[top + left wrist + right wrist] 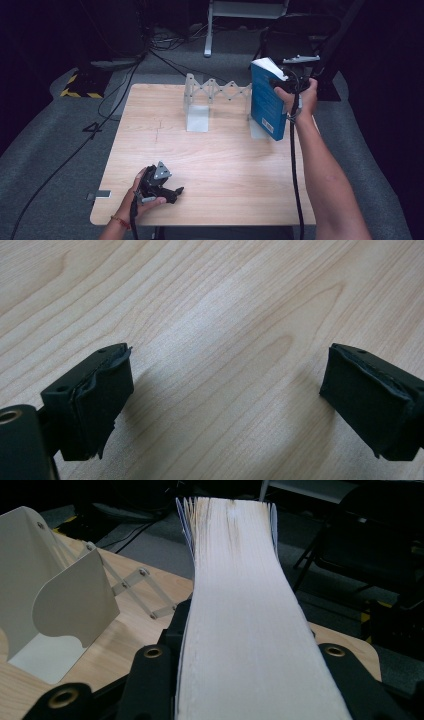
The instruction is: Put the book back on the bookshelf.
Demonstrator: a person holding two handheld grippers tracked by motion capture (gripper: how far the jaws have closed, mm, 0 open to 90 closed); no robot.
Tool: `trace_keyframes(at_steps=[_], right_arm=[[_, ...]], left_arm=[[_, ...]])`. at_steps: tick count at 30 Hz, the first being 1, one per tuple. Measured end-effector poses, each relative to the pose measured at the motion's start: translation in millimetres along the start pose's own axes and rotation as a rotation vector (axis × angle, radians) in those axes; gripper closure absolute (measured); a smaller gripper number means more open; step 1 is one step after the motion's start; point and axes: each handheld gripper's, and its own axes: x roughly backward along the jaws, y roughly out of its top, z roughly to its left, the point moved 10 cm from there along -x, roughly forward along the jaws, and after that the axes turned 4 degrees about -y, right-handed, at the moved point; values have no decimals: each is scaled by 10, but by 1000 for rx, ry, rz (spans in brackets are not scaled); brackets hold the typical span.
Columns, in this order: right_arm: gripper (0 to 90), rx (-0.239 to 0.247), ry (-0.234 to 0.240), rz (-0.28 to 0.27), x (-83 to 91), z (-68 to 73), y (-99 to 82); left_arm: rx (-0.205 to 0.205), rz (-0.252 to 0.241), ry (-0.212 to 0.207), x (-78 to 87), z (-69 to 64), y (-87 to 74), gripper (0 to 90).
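Note:
A thick blue book [265,100] stands upright in the air over the table's far right part, and my right gripper [281,85] is shut on it from the right, near its top. In the right gripper view the book's pale page edges [240,605] run up between the two black jaws of the right gripper [245,660], which press on both covers. My left gripper [175,193] rests low near the table's front left, held by a hand. Its jaws [225,395] stand wide apart over bare wood with nothing between them.
A white expanding bookend rack [197,102] stands at the table's far middle; its scissor links run right toward the book, and its near plate [60,615] is left of the book. Wooden table [220,165], dark floor, cables [115,95] and a chair [295,30] beyond.

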Motion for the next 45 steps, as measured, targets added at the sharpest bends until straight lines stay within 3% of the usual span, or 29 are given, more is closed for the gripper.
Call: trace_keyframes(at_steps=[7,15,18,27,36,41,45], right_arm=[[603,-42,-26,-39,-62,-46,14],[602,-67,-52,-68,-134,-54,-108],[601,-88,-50,-90,-125,-90,-131],[597,-88,-37,-99,-69,-175,-234],[594,-149,-5,-101,40,-274,-456],[589,-116,-22,-104,67,-279,-495],[590,-124,-39,-105,89,-325,-527]], left_arm=[[-5,-3,0,9,-2,-7,71],[-1,-4,4,11,-3,-11,71],[-1,-4,4,11,-3,-10,71],[-2,-5,4,12,-6,-13,71],[-1,0,5,13,-3,-15,69],[-5,1,3,9,-2,-11,64],[-9,0,6,11,0,-11,64]])
